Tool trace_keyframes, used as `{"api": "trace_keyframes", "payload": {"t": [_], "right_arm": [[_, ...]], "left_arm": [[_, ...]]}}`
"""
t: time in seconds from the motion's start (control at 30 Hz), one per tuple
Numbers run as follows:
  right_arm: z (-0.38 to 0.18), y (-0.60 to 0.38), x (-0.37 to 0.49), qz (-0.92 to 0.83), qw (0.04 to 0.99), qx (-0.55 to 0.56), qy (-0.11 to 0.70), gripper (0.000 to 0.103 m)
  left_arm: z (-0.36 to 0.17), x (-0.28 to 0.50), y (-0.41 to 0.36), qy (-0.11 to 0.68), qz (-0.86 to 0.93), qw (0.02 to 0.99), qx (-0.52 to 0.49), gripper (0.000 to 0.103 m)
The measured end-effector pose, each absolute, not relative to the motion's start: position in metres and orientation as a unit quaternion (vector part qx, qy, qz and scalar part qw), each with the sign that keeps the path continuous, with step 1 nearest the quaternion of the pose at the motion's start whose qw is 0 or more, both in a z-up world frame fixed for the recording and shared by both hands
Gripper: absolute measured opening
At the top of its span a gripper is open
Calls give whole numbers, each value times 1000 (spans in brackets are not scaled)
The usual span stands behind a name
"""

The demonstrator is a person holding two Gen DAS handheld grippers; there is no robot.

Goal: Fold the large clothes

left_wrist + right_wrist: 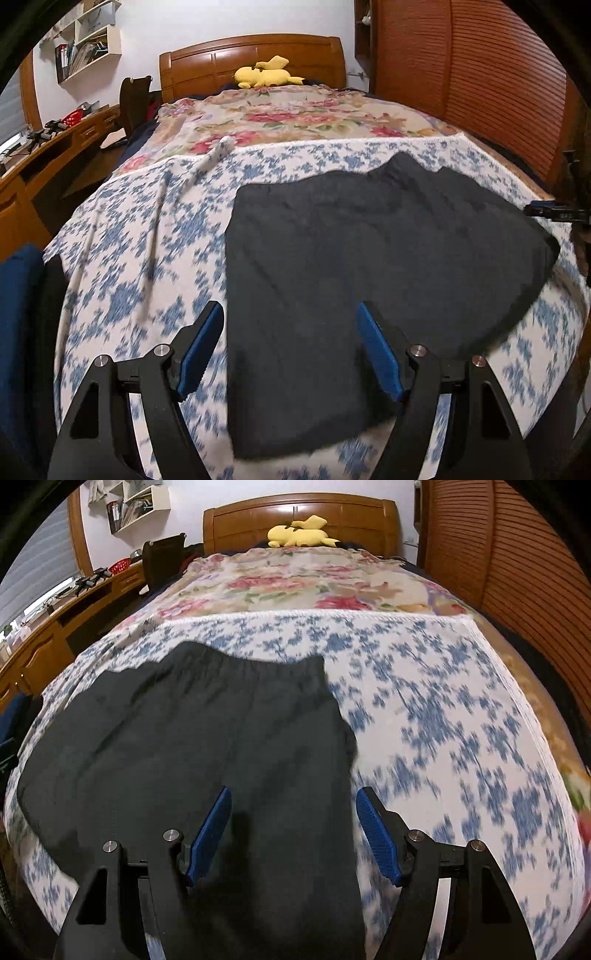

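A large black garment [369,258] lies spread flat on the bed's blue-and-white floral cover [140,266]; its far edge looks like a gathered waistband. It also shows in the right wrist view [192,738]. My left gripper [290,314] is open and empty, hovering over the garment's near left edge. My right gripper [293,799] is open and empty, hovering over the garment's near right edge. The right gripper's tip shows at the far right of the left wrist view [554,212].
A red floral blanket [280,118] covers the far half of the bed, with a yellow plush toy [266,75] by the wooden headboard [251,55]. A wooden desk [55,147] runs along the left, a slatted wardrobe [498,81] along the right. Dark blue cloth [18,332] hangs at the near left.
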State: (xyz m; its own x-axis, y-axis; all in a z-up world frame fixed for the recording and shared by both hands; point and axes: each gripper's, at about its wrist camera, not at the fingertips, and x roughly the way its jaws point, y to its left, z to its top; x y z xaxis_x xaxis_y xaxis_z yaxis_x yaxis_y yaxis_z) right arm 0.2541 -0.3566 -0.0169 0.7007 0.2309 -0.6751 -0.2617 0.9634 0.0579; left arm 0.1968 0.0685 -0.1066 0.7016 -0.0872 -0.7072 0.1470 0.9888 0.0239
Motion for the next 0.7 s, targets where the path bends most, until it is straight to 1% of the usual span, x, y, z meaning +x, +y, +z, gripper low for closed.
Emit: {"api": "trace_keyframes", "payload": {"t": [0.23, 0.3, 0.47, 0.7], "right_arm": [[-14, -373, 209, 138, 920, 2, 366, 72], [-17, -377, 201, 143, 917, 11, 371, 74], [-33, -376, 201, 140, 908, 24, 394, 74], [-49, -384, 214, 144, 900, 67, 405, 74]], "left_arm": [[-128, 170, 85, 404, -49, 913, 29, 75], [-135, 165, 92, 411, -43, 910, 20, 75], [-152, 159, 101, 426, -35, 904, 3, 75], [-159, 162, 104, 431, -45, 901, -11, 75]]}}
